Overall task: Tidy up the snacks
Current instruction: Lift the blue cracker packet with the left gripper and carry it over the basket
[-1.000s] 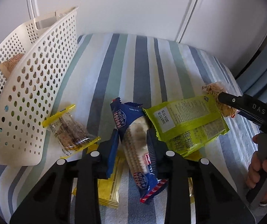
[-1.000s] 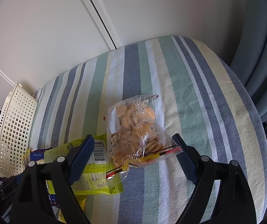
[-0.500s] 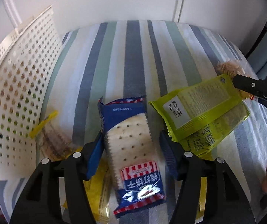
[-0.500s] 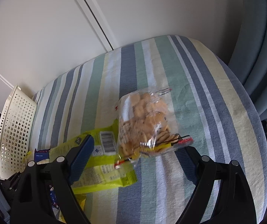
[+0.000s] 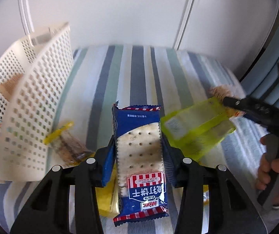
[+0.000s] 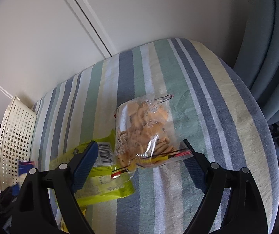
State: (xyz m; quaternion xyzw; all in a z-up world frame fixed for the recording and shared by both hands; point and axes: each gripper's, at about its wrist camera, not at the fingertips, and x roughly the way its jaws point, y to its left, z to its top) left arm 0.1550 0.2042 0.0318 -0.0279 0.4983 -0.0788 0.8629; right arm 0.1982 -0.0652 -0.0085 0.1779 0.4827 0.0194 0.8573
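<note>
Surface [image 6: 207,105]: striped cloth in blue, green and cream under everything you are working on.
Basket [image 5: 32,105]: white and perforated, at about 9 o'clock in your left wrist view, tipped so that one wall leans over the cloth; a packet shows dimly through its holes.
Green packet [image 5: 196,128]: flat on the cloth at 3 o'clock from the biscuit pack, part of it under the cracker bag.
Cracker bag [image 6: 143,130]: clear, full of small round crackers, lying between the fingers of your right hand-held gripper [image 6: 139,159], which is spread wide and grips nothing.
Biscuit pack [image 5: 139,152]: blue soda-biscuit wrapper, clamped at both long edges by your left hand-held gripper [image 5: 138,156], its printed end toward the camera.
Yellow-ended bar [image 5: 67,146]: small clear wrapper at 8 o'clock, just beside the basket wall.
</note>
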